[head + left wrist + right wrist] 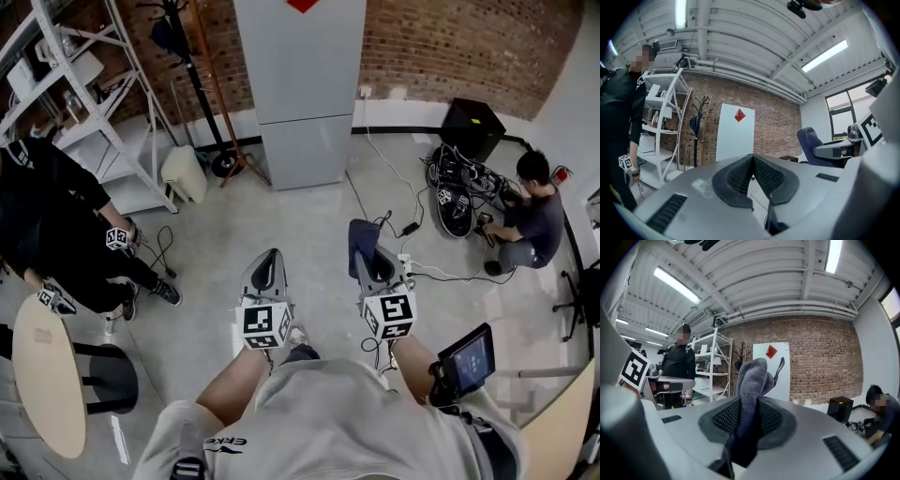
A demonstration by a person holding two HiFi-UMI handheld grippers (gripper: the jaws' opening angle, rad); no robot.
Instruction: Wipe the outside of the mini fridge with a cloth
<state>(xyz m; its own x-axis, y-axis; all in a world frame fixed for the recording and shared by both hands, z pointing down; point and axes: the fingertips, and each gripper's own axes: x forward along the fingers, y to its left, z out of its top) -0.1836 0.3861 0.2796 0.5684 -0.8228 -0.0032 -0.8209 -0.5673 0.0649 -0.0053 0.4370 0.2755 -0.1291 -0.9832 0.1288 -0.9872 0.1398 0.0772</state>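
- lettering "erk" on grey garment [225,442] (rest unclear); red diamond sticker [771,351] on mini fridge [300,94], no words legible.
- left gripper [753,158] held out low, jaws pressed together on nothing.
- right gripper [373,258] alongside, clamped on grey cloth [752,376] bunched up past the tips.
- mini fridge upright against brick wall [450,37], well ahead of both grippers.

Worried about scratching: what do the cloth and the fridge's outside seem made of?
Cloth: soft blue-grey knit or terry fabric, by its looped, fuzzy surface. Fridge: smooth pale panels, likely painted metal or plastic; flat, even, no grain.
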